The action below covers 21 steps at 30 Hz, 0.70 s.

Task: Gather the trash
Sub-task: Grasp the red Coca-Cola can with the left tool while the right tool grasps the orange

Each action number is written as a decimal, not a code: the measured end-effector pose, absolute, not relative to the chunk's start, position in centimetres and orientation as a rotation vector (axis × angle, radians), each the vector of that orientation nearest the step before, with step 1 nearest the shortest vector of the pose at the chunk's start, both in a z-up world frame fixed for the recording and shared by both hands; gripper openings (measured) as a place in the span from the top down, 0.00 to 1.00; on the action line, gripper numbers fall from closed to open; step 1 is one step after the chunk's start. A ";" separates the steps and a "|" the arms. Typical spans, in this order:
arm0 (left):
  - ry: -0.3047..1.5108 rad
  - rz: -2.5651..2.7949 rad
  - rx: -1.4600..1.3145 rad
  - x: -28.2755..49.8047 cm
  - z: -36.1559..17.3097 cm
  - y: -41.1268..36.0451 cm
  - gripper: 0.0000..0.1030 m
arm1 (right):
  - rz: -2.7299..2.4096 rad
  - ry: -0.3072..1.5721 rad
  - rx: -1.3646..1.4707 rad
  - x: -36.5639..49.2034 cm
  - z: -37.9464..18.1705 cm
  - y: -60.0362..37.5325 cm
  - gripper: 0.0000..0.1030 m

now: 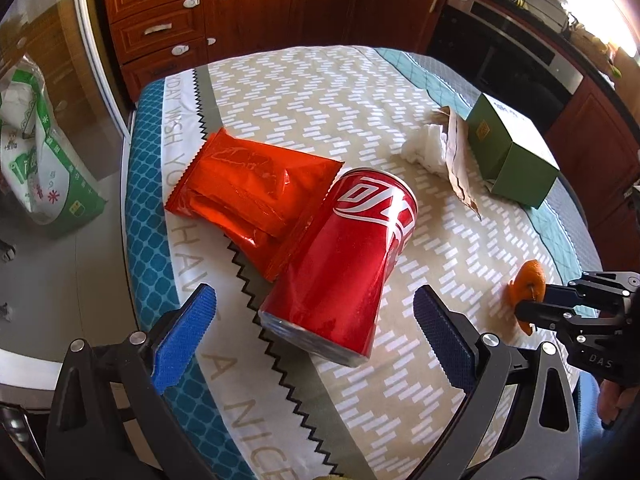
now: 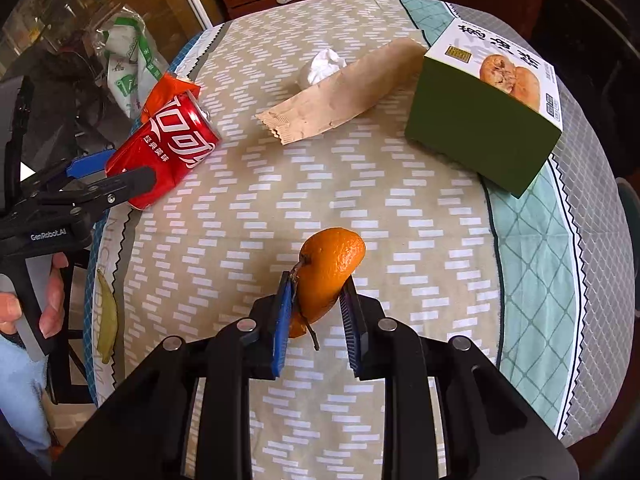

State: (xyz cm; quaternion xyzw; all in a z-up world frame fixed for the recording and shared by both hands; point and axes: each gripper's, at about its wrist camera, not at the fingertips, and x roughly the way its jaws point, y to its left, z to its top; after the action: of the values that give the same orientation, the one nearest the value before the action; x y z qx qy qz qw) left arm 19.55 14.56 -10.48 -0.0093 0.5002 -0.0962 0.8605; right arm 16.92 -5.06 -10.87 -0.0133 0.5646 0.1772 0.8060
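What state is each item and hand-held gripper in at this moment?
Can: lying on its side, dented, between open jaws, not gripped.
Red wrapper: flat on the cloth, one end under the can.
Orange peel: pinched between the pads.
Tissue: crumpled.
Paper bag: lying flat, creased.
Box: resting tilted on the cloth.
Left hand-held gripper: open.
Right hand-held gripper: shut on the peel.

Reddish wooden cabinets [image 1: 160,36] with drawers line the far wall, beside a dark oven [image 1: 508,56] (bright daylight top right); a patterned cloth covers the tabletop [image 1: 320,92].
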 end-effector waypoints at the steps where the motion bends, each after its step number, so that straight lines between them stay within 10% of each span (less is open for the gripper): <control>1: 1.042 -0.204 -0.011 19.7 -10.6 14.3 0.04 | 0.380 1.211 -0.018 17.0 -10.9 -5.3 0.78; 5: 1.009 -0.230 -0.017 19.9 -10.5 13.8 0.08 | 0.375 1.211 0.001 17.3 -10.7 -6.1 0.78; 10: 1.013 -0.268 -0.053 19.7 -10.6 13.3 0.50 | 0.358 1.210 0.029 17.5 -10.5 -7.6 0.78; 21: 1.030 -0.203 -0.054 17.9 -11.1 10.6 0.48 | 0.352 1.199 0.079 17.3 -10.2 -10.6 0.78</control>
State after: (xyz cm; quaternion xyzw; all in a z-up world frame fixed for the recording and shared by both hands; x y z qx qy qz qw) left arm 17.87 10.62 -11.06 -0.0257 0.4917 -0.0970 0.8650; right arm 17.28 -10.60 -10.19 0.0371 0.5612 0.1649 0.8102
